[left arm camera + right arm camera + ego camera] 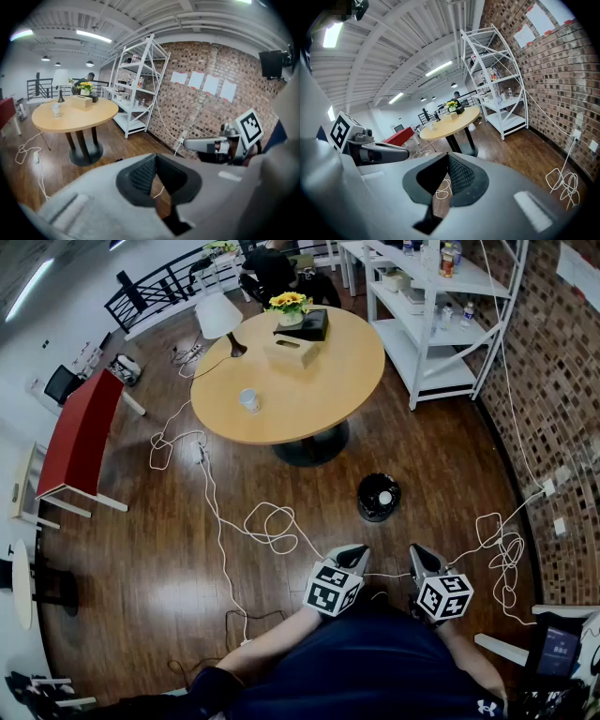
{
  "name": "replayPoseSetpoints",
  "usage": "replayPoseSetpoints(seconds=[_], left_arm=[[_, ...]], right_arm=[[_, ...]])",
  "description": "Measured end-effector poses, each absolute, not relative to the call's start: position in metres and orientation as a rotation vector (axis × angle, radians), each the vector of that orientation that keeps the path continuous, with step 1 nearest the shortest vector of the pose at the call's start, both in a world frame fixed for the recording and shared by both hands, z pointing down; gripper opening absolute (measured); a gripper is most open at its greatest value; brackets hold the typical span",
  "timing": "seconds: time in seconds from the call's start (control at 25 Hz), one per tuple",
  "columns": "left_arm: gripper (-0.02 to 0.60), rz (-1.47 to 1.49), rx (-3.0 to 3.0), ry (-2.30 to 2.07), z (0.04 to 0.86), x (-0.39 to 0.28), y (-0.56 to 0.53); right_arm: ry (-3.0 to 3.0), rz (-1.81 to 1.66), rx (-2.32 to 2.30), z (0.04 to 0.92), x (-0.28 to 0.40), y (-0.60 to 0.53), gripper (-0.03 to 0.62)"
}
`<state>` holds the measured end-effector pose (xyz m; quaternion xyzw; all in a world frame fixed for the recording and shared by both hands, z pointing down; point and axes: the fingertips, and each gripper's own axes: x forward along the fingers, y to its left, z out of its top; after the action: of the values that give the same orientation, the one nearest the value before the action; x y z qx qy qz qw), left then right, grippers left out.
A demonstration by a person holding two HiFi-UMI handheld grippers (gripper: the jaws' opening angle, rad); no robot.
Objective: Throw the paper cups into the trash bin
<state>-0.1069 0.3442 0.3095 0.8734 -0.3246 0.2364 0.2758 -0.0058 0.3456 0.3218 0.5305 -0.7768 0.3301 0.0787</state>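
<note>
The left tongs (353,556) and the right tongs (418,557) are both closed and empty at lower centre. The paper cup (249,400) stands upright on the desk (347,362), far up-left, nearer the left tongs; the trash bin (367,506) lies between

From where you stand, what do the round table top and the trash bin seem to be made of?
Round table top: probably light wood or wood-look laminate, with an even tan colour and a smooth, low-gloss surface. Trash bin: black, maybe plastic or metal; too small to tell.
</note>
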Motion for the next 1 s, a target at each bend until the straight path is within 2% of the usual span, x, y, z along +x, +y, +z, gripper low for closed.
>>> replayPoseSetpoints(seconds=[0.52, 0.8, 1.0], left_arm=[[0.005, 0.604, 2.29, -0.95, 0.309, -0.121, 0.276], [0.005, 0.519, 2.316, -0.851, 0.324, -0.107, 0.161], [0.005, 0.49, 2.4, -0.88, 0.323, -0.132, 0.068]], right_arm=[[-2.313, 0.982, 1.521, 0.328, -0.003, 0.282, 0.009], [-2.183, 0.946, 1.584, 0.338, 0.011, 0.187, 0.009], [-2.123, 0.894, 1.605, 0.326, -0.002, 0.123, 0.009]])
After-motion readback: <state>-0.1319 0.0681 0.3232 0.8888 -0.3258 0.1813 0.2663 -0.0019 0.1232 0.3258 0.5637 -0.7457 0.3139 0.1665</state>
